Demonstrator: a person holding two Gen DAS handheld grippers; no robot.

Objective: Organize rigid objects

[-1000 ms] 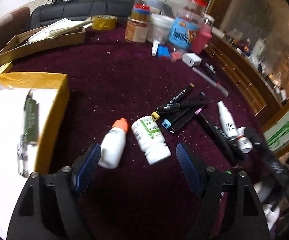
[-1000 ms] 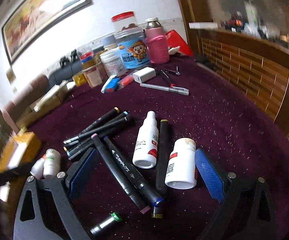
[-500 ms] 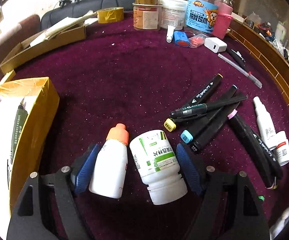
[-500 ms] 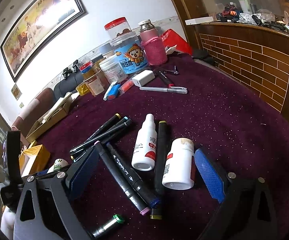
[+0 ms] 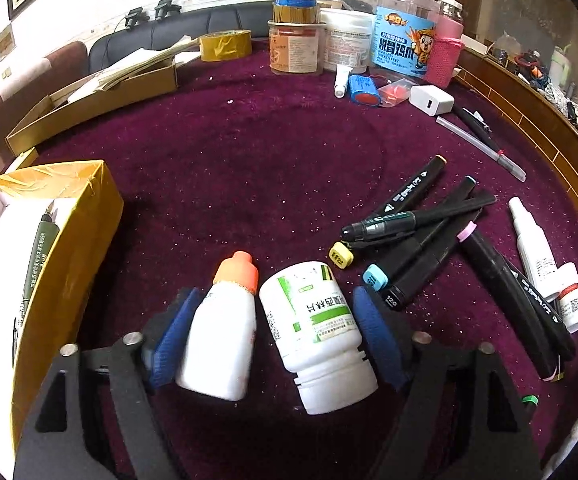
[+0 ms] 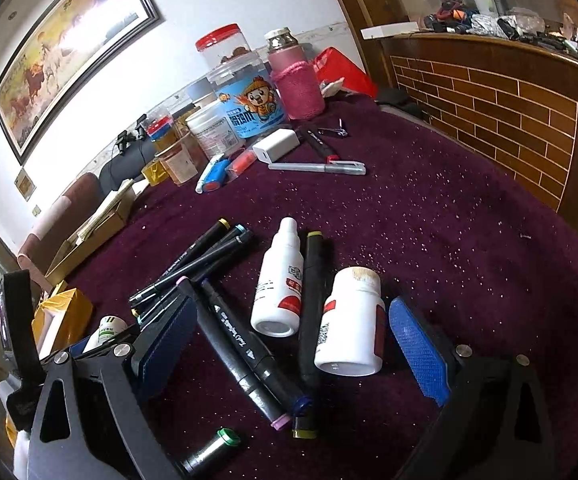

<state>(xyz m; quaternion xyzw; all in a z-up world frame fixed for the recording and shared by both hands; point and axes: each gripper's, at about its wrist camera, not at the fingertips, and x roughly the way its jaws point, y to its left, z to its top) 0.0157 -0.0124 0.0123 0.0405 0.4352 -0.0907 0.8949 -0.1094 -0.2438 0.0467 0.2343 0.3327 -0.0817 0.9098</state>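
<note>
- Two bottles lie side by side between the left gripper fingers: an orange-capped bottle against the left pad, a green-labelled pill bottle against the right pad. The fingers are closing on the pair; both pads look in contact, the bottles touching each other.
- Both bottles seem to rest on the maroon desk, not lifted.
- Just left of them stands the yellow box, holding one green pen (the only thing visibly sorted so far, and likely where the bottles belong).
- Right of the bottles: a loose heap of black markers, crossing one another.
- Right gripper fingers are wide apart, clamped on nothing; between them lie a white spray bottle, a red-labelled pill bottle and more markers.
- Progress judged early: one pen boxed, two bottles about to go, markers and two more bottles left.
- Desk's far edge carries jars, a tape roll and a charger, well apart.
</note>
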